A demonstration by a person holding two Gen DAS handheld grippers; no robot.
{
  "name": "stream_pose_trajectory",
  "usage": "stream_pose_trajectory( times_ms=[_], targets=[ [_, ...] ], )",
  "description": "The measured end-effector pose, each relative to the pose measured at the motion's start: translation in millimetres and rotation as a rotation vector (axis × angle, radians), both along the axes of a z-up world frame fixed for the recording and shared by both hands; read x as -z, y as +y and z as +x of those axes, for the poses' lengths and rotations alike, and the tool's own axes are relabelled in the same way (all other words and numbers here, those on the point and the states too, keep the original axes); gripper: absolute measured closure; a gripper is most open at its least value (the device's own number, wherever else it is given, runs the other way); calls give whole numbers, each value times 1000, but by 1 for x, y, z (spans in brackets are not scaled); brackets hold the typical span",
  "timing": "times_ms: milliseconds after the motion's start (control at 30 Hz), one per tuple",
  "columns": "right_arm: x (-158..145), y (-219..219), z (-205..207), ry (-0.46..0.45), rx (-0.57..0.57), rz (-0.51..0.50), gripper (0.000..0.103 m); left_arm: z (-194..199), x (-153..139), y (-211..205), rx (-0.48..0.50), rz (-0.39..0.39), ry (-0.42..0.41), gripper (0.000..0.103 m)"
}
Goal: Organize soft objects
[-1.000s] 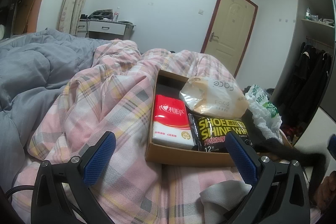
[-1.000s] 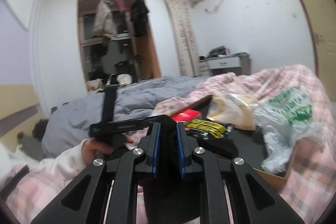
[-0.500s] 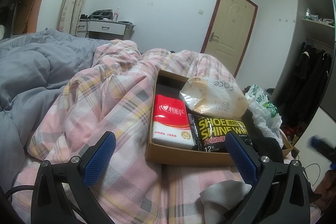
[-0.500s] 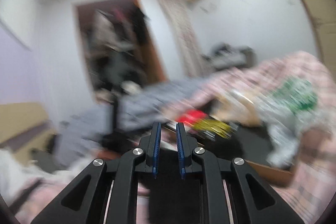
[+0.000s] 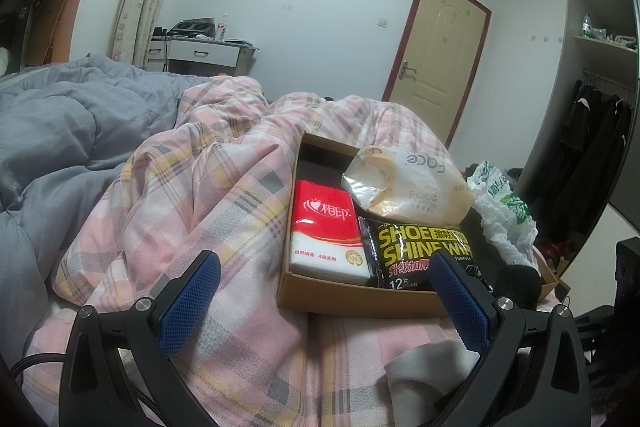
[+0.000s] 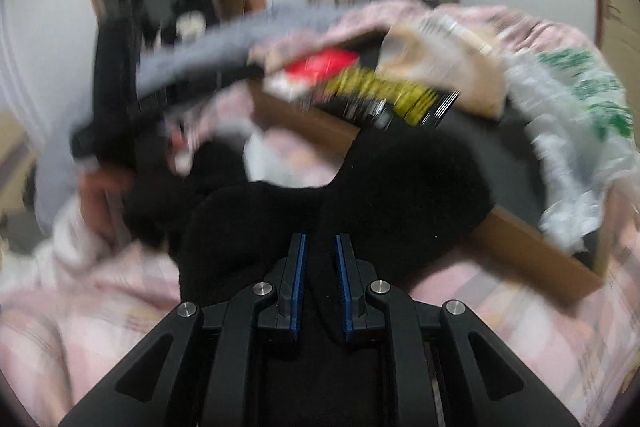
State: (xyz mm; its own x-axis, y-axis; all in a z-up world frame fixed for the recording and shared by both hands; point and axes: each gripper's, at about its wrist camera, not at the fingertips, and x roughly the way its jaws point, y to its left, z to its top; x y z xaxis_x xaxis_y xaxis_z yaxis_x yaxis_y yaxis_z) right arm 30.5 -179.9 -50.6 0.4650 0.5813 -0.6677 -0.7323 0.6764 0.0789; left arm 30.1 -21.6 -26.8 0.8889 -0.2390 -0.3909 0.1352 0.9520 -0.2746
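A brown cardboard box (image 5: 344,297) lies on the pink plaid bedding. It holds a red and white tissue pack (image 5: 324,233), a black and yellow shoe wipe pack (image 5: 416,255), a beige plastic pack (image 5: 408,183) and a white and green plastic bag (image 5: 504,211). My left gripper (image 5: 324,299) is open and empty, just short of the box's near wall. My right gripper (image 6: 320,259) is shut on a black fuzzy cloth (image 6: 320,203), which drapes over the box's near edge (image 6: 532,247). The right wrist view is blurred. The cloth's tip shows in the left wrist view (image 5: 516,283).
A grey cloth (image 5: 432,367) lies on the bedding by my left gripper's right finger. A grey duvet (image 5: 52,147) covers the left of the bed. A door (image 5: 432,67) and a wardrobe with dark coats (image 5: 592,155) stand behind.
My right gripper has swung down toward the box with the black cloth, which now lies over the box's near edge. My left gripper has not moved.
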Motion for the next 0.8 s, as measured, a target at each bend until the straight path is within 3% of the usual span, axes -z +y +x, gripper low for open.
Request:
stream_pose_trajectory(
  times_ms=[200, 367, 500, 667, 800],
  targets=[
    [1, -1, -12, -17, -85, 6, 91, 0, 0, -1, 0, 2, 0, 0],
    [0, -5, -14, -18, -91, 20, 91, 0, 0, 0, 0, 0, 0, 0],
    [-12, -18, -26, -103, -42, 101, 91, 0, 0, 0, 0, 0, 0, 0],
    [-25, -47, -20, -138, 72, 238, 90, 0, 0, 0, 0, 1, 0, 0],
    [-22, -48, 0, -114, 226, 209, 90, 0, 0, 0, 0, 0, 0, 0]
  ],
)
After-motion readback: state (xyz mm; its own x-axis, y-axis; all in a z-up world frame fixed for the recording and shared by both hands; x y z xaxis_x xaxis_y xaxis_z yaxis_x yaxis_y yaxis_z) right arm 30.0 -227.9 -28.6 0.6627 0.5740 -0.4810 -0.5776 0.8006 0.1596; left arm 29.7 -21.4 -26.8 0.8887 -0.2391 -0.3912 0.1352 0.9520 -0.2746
